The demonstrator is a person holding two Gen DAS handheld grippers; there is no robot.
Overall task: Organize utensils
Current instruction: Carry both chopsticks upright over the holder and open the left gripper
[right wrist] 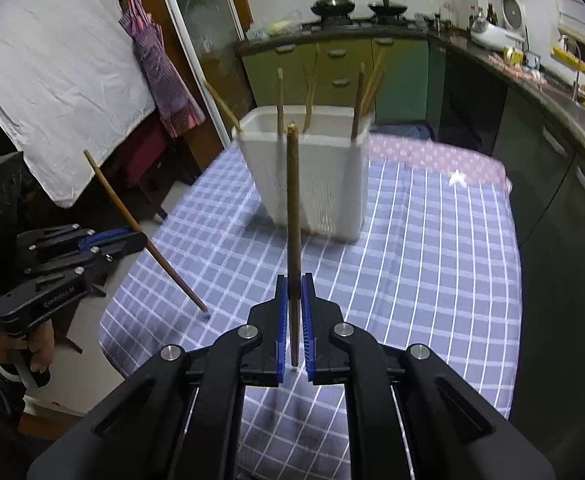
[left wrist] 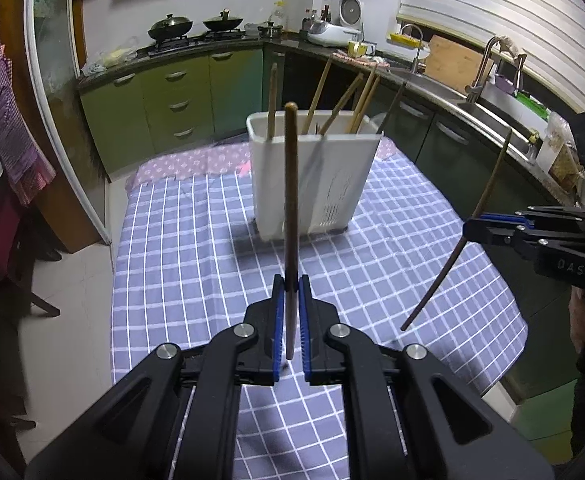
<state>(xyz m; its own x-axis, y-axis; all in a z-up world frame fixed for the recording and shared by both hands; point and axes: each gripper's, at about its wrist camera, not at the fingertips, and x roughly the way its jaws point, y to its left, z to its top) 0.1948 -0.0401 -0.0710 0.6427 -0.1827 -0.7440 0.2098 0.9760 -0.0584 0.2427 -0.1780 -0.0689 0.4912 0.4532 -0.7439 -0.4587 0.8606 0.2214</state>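
A white utensil holder stands on the checked tablecloth, with several wooden chopsticks upright in it; it also shows in the right wrist view. My left gripper is shut on a brown chopstick, held upright in front of the holder. My right gripper is shut on another brown chopstick, also upright, short of the holder. Each gripper shows in the other's view, the right gripper at the right edge, the left gripper at the left edge.
The table has a blue-and-white checked cloth with a pink cloth at its far end. Green kitchen cabinets, a stove with woks and a sink counter surround it. A white sheet hangs on the left.
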